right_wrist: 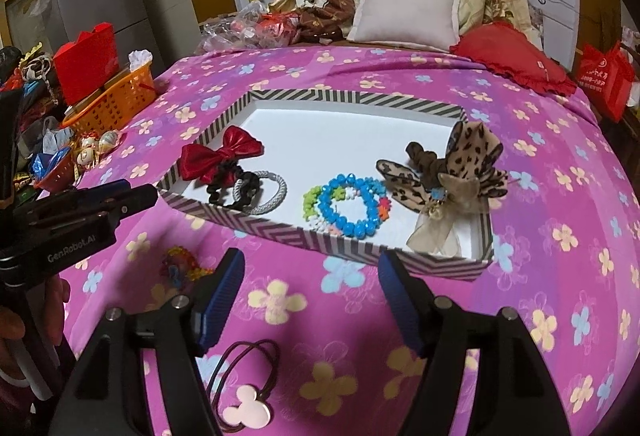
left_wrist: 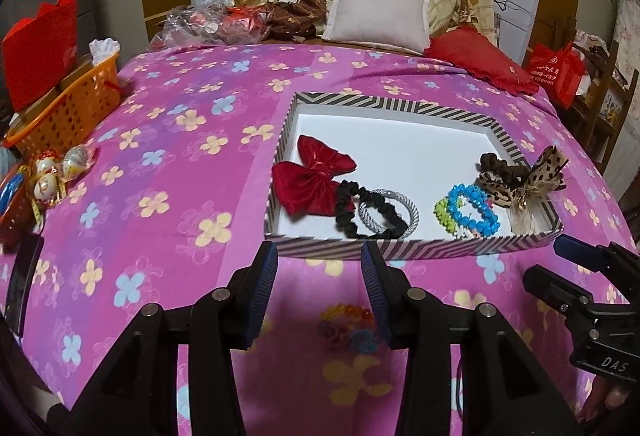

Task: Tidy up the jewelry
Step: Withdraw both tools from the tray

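A striped tray (left_wrist: 328, 247) (right_wrist: 276, 226) lies on the pink flowered bedspread. It holds a red bow (left_wrist: 310, 177) (right_wrist: 218, 157), a black scrunchie (left_wrist: 348, 207), a silver hair tie (left_wrist: 410, 209) (right_wrist: 272, 191), a blue bead bracelet (left_wrist: 474, 209) (right_wrist: 350, 203) and a leopard bow (left_wrist: 524, 179) (right_wrist: 460, 171). A multicoloured bead bracelet (left_wrist: 346, 322) (right_wrist: 180, 264) lies on the bedspread in front of the tray, between my left gripper's open fingers. My left gripper (left_wrist: 320, 292) is empty. My right gripper (right_wrist: 312, 300) is open and empty above a dark hair tie with a pink mouse charm (right_wrist: 248, 410).
An orange basket (left_wrist: 76, 107) (right_wrist: 116, 99) and a red box (left_wrist: 40, 47) stand at the bed's left edge beside wrapped sweets (left_wrist: 56, 171). A white pillow (left_wrist: 378, 13), a red cushion (left_wrist: 480, 59) and a folded quilt lie at the head of the bed.
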